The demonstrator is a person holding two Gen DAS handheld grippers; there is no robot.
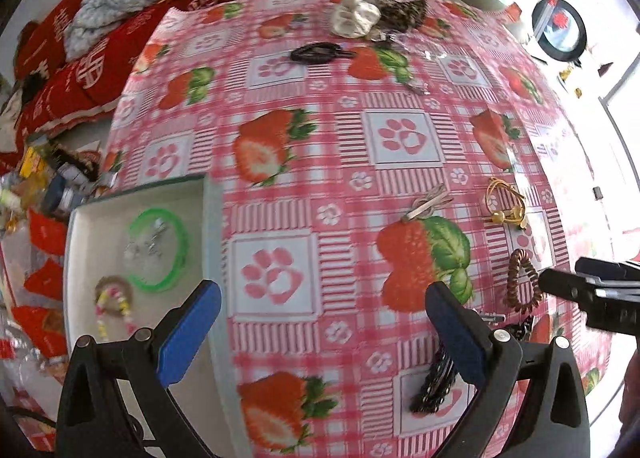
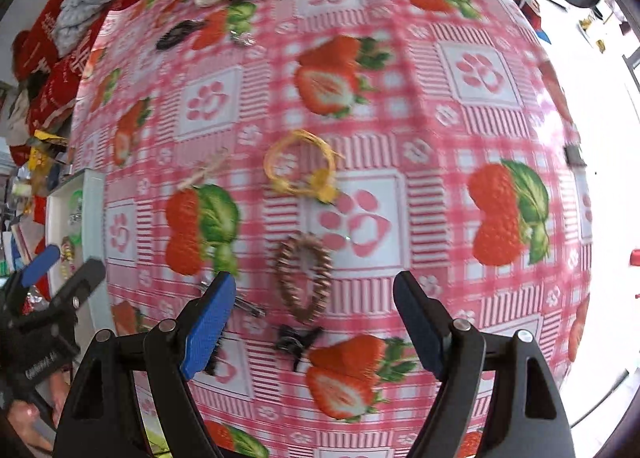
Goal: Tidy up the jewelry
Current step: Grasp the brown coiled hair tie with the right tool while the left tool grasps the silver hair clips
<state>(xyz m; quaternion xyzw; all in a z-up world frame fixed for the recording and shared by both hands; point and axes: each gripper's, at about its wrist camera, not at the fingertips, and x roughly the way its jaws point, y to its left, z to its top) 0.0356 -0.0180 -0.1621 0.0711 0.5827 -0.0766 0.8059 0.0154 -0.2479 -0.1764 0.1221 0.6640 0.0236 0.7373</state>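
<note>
Blue-padded right tongs (image 2: pixel 310 322) hang jaws wide apart and empty, pointing steeply down at the table (image 2: pixel 460 130). Between and just ahead of their tips lies a brown coil hair tie (image 2: pixel 303 278), its long axis running away from the camera, in line with the gap. A small black clip (image 2: pixel 296 340) sits nearer still, and a gold wire bangle (image 2: pixel 300 166) lies further out. Left tongs (image 1: pixel 322 332) are likewise spread with nothing between the pads, hovering beside the white tray (image 1: pixel 212 218) that already holds a green bangle (image 1: pixel 160 248) and a bead bracelet (image 1: pixel 114 310). From there the coil tie lies off to the right, so the right hand is judged nearer to it.
</note>
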